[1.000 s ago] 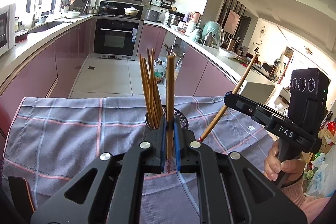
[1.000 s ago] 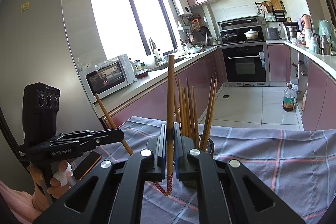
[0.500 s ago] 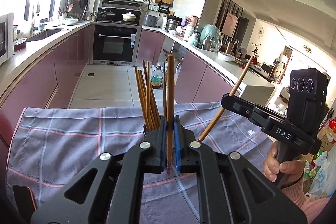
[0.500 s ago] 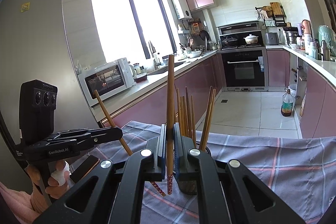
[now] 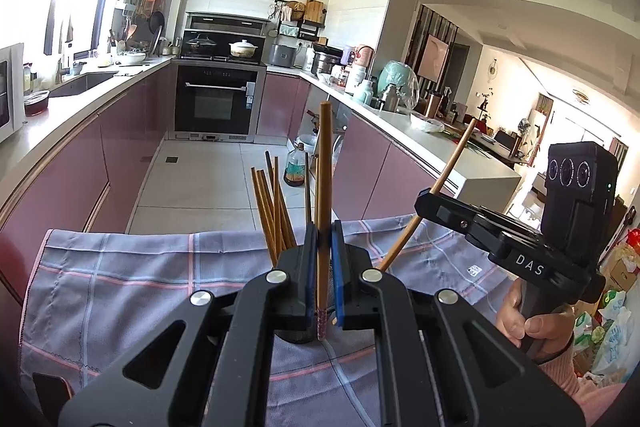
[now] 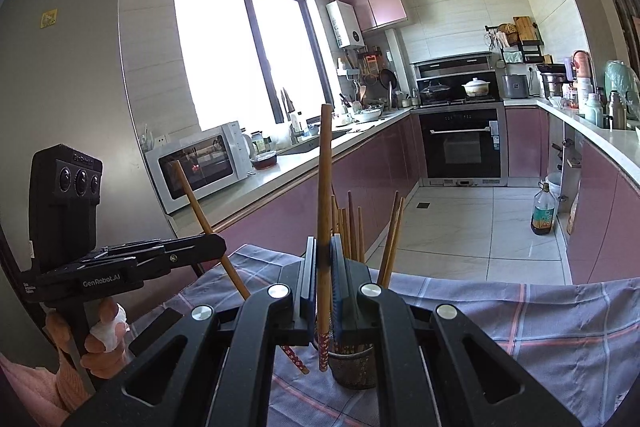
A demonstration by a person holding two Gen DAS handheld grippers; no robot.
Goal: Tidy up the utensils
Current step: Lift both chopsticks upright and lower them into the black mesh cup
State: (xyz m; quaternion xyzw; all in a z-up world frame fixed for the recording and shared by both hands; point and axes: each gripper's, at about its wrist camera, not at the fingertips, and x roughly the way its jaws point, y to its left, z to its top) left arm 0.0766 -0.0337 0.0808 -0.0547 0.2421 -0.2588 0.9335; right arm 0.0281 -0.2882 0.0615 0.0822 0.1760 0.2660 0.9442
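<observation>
Closest to the lens, the left gripper (image 5: 322, 279) is clamped on a long brown wooden chopstick (image 5: 324, 195), held pretty much upright with its patterned pink tip poking out below the blue pads. Same deal on the other side: the right gripper (image 6: 322, 283) is pinching its own brown wooden chopstick with a flowery red tip (image 6: 325, 227), also near vertical. From the right wrist view the left one's stick looks slanted instead.

Just past the fingers sits the dark metal mesh utensil holder (image 6: 354, 367), already stuffed with a bunch of brown chopsticks (image 6: 352, 223) fanning out the top. The right-hand stick's tip hangs just beside the holder's rim, not inside it. Everything's on a surface covered by a grey-purple plaid cloth with pink lines (image 5: 132, 279).

Further back there's a black built-in oven (image 5: 218, 103) and a white microwave (image 6: 200, 163).
</observation>
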